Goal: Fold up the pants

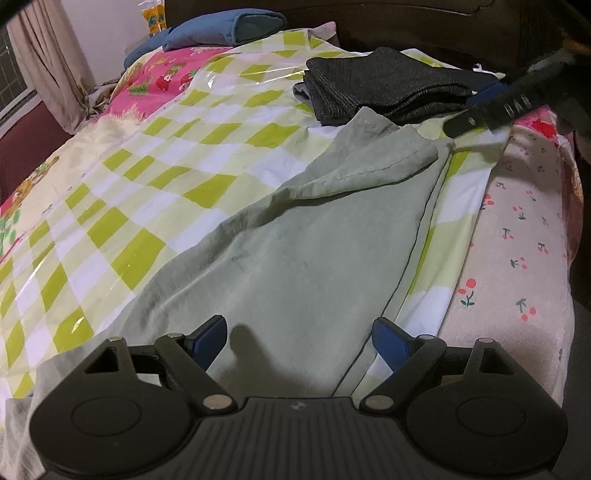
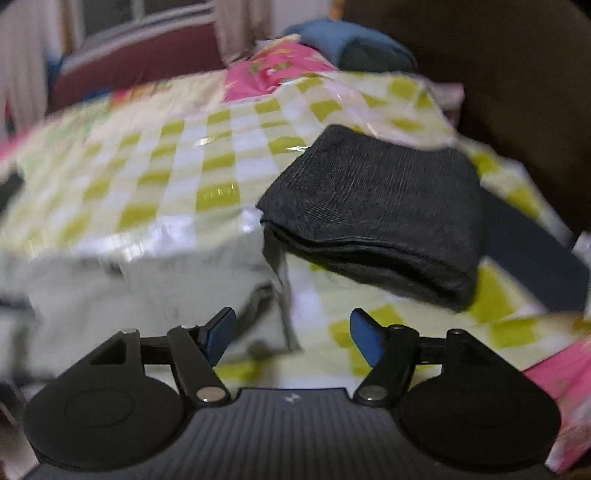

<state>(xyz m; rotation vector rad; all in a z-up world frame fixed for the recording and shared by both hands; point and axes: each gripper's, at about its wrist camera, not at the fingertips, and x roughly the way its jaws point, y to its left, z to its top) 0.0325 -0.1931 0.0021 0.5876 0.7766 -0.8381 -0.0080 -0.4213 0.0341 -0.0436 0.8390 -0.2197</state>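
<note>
Pale green pants (image 1: 303, 236) lie spread on the checked plastic sheet (image 1: 147, 177) of a bed, their hem end folded over towards the far side. My left gripper (image 1: 299, 332) hovers open over the near part of the pants, with only flat cloth under its blue pads. Blurred at the upper right, my right gripper (image 1: 476, 110) is beyond the far hem. In the right wrist view the right gripper (image 2: 293, 328) is open with nothing between its fingers. It is above the sheet, beside the corner of the pants (image 2: 147, 288) on its left.
A folded dark grey garment (image 1: 388, 85) (image 2: 369, 206) lies past the pants. Blue bedding (image 1: 221, 27) sits at the head of the bed by a dark headboard (image 1: 424, 26). The bed's edge with a cherry-print sheet (image 1: 517, 240) falls off to the right. A curtain (image 1: 48, 62) hangs far left.
</note>
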